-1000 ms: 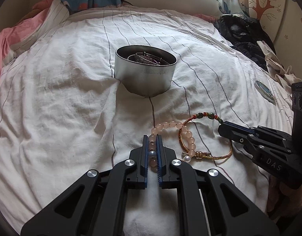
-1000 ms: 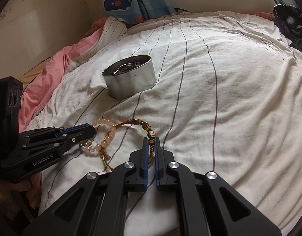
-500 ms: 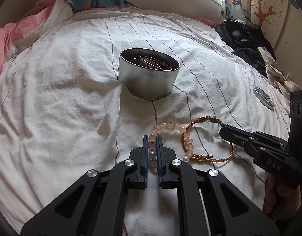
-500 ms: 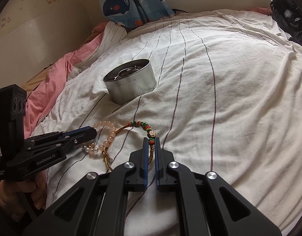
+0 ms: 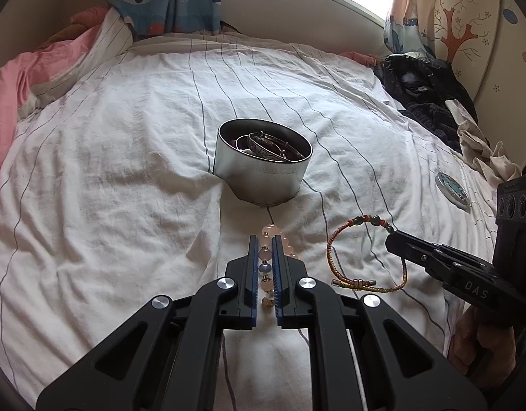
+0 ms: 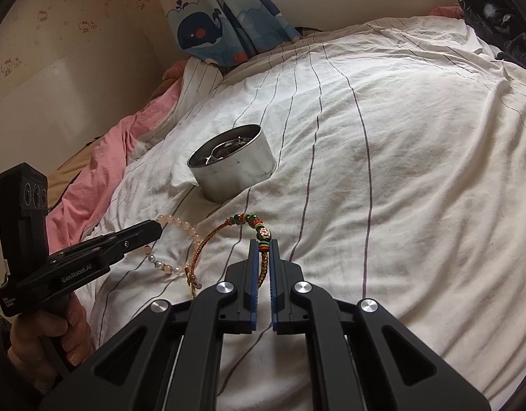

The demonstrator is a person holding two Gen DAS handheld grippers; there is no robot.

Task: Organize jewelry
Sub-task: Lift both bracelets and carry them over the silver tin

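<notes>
A bed under a white quilt (image 5: 126, 178) with thin dark stripes, rumpled, a pink blanket (image 5: 6, 96) bunched along its left edge and dark clothing (image 5: 424, 92) heaped at the far right corner; whale-print curtain (image 6: 225, 24) and bright window beyond the far edge. Near the quilt's middle, a round silver tin (image 5: 263, 167), lidless, with metal bangles inside. Toward the near edge, two bracelets: a pink bead bracelet (image 5: 275, 239), pale translucent beads plus a few small pearl-like ones, pinched between the closed fingers of the left gripper (image 5: 264, 260); just beside it, a gold braided cord bracelet (image 5: 335, 260) strung with green and red beads, clamped in the narrow gap of the right gripper (image 6: 263, 260). Both loops partly draped on the fabric. Small round disc (image 5: 453, 190) near the right edge.
</notes>
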